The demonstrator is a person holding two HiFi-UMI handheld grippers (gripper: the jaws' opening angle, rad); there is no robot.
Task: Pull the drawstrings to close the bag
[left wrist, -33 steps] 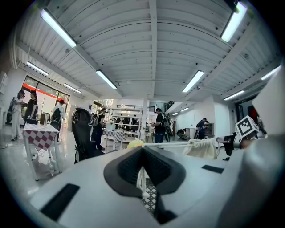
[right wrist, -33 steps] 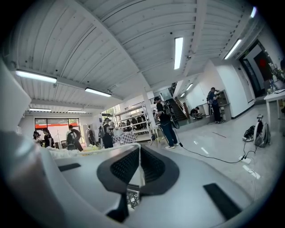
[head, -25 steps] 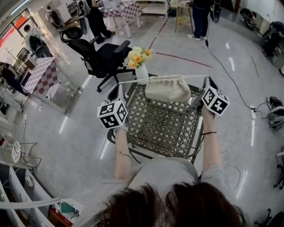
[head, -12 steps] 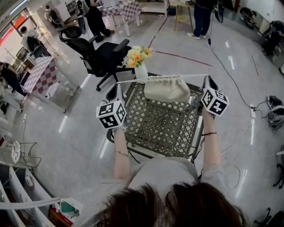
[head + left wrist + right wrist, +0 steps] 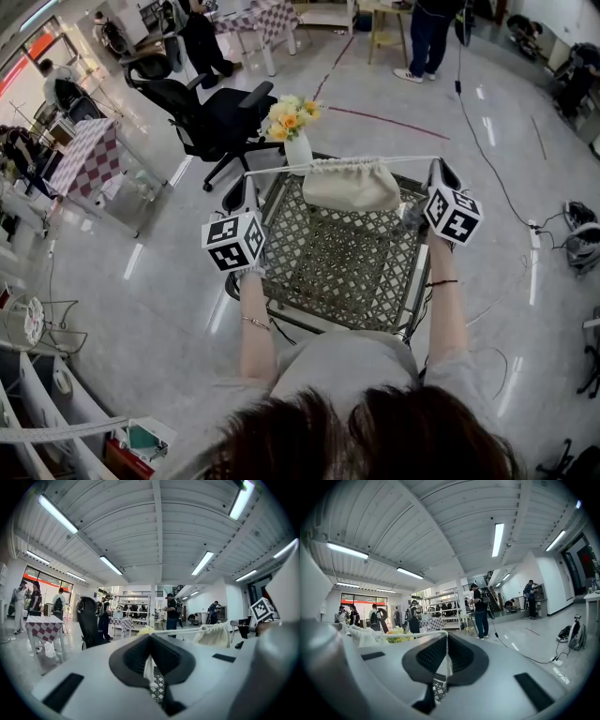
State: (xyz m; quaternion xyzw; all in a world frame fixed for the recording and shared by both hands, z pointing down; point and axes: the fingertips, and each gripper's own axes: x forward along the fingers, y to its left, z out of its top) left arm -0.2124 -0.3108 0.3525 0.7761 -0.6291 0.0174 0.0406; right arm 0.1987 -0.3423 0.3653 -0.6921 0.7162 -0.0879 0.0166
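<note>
Head view, steeply down: holding a cream bag (image 5: pixel 352 185) over a metal lattice table (image 5: pixel 337 272) by its drawstring (image 5: pixel 281 170), stretched taut and level to both sides. Clamped shut on the left end with the left gripper (image 5: pixel 247 181), and on the right end with the right gripper (image 5: pixel 437 165). Borne out in the left gripper view and the right gripper view: jaws pressed together on a thin pale cord in each, nothing else between them. Hard to tell whether the bag's bottom rests on the lattice or hangs just clear of it.

Set against a second ago, almost nothing different: same hands wide apart, same straight drawstring, same puckered mouth on the bag. At most a hair further left for the left gripper. Judging from that, at or near the end of the pull: no slack left to take up, mouth gathered into tight ruffles, closing probably done or one last tug short.

As for containers: bag shut at the top, softly bulging, contents hidden. Behind it, at the table's far left corner, a white vase (image 5: pixel 298 155) holding yellow and orange flowers (image 5: pixel 292 117).
</note>
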